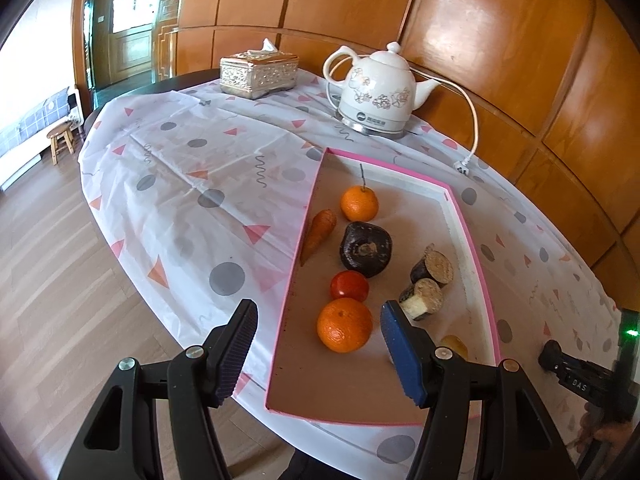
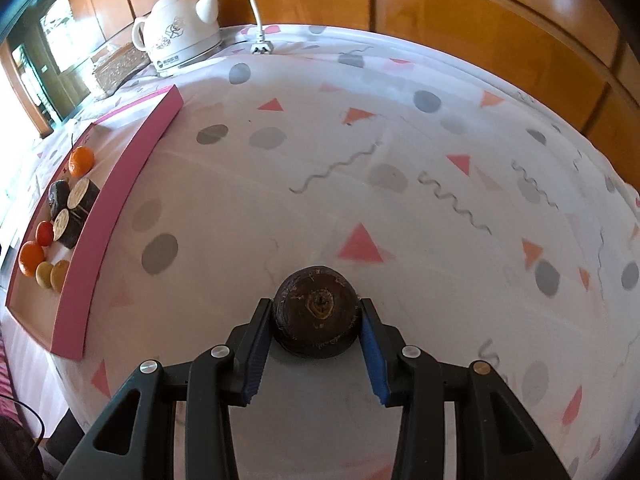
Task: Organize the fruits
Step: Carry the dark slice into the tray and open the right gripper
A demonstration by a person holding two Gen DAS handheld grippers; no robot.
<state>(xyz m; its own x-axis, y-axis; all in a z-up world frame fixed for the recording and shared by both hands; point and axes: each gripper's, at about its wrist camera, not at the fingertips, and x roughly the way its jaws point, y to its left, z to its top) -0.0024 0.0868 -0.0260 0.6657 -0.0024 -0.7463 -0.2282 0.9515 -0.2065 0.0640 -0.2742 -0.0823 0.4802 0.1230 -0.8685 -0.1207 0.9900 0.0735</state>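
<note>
- My right gripper (image 2: 316, 316) has its pads pressed against both flanks of a dark brown round fruit (image 2: 315, 316), which sits at the fingertips above the patterned cloth (image 2: 400, 184), well apart from the pink tray (image 2: 120, 200) on the left.
- My left gripper (image 1: 316, 344) hangs about half open over the tray's near end, holding nothing; a large orange (image 1: 344, 325) lies just beyond its fingers.
- The tray already holds a second orange (image 1: 359, 203), a carrot (image 1: 318, 234), a tomato (image 1: 349, 286), another dark fruit (image 1: 366, 249) and two cut stubs (image 1: 430, 280).
- Risk: the fruit is round and gripped only near the tips, so I judge it could roll out if I swing fast.
- Risk: crossing the tray's raised wall too low could knock the fruit loose.
- Risk: the tray is crowded; a careless drop could set the oranges rolling.
- Risk: my left gripper sits over the landing area, so the two could collide.
</note>
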